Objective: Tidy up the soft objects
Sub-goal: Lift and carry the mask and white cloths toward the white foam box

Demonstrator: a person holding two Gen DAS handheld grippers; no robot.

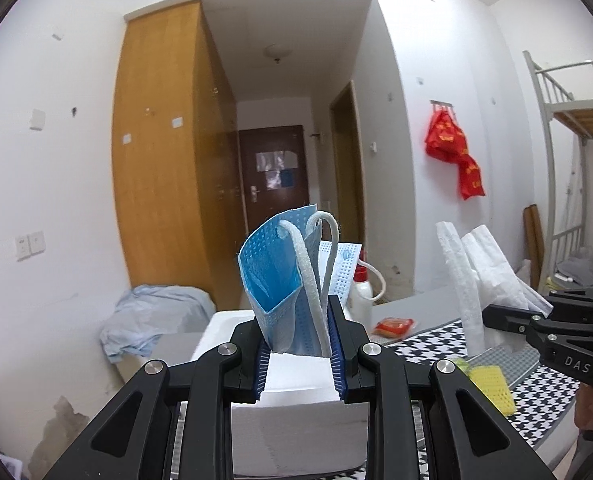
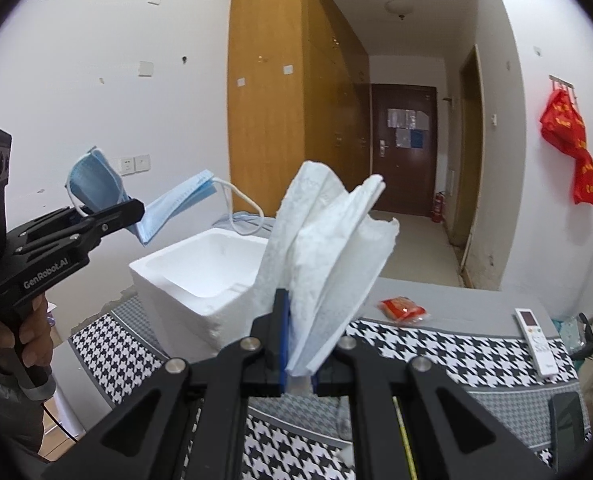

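Observation:
My left gripper (image 1: 298, 344) is shut on a folded blue face mask (image 1: 274, 276), whose white ear loops stick up above the jaws. The same mask (image 2: 96, 184) shows in the right wrist view, held over the white foam box (image 2: 200, 268), with the left gripper (image 2: 130, 210) at the frame's left. My right gripper (image 2: 296, 360) is shut on a crumpled white paper tissue (image 2: 328, 248) that stands up from the jaws. That tissue (image 1: 476, 272) and the right gripper (image 1: 508, 312) sit at the right of the left wrist view, beside the foam box (image 1: 296, 396).
A table with a black-and-white houndstooth cloth (image 2: 436, 352) carries a red packet (image 2: 402, 308), a white remote (image 2: 536, 340) and a yellow mesh piece (image 1: 490, 388). A white bottle with a red cap (image 1: 362, 292) stands behind the box. A person's hand (image 2: 32, 332) grips the left handle.

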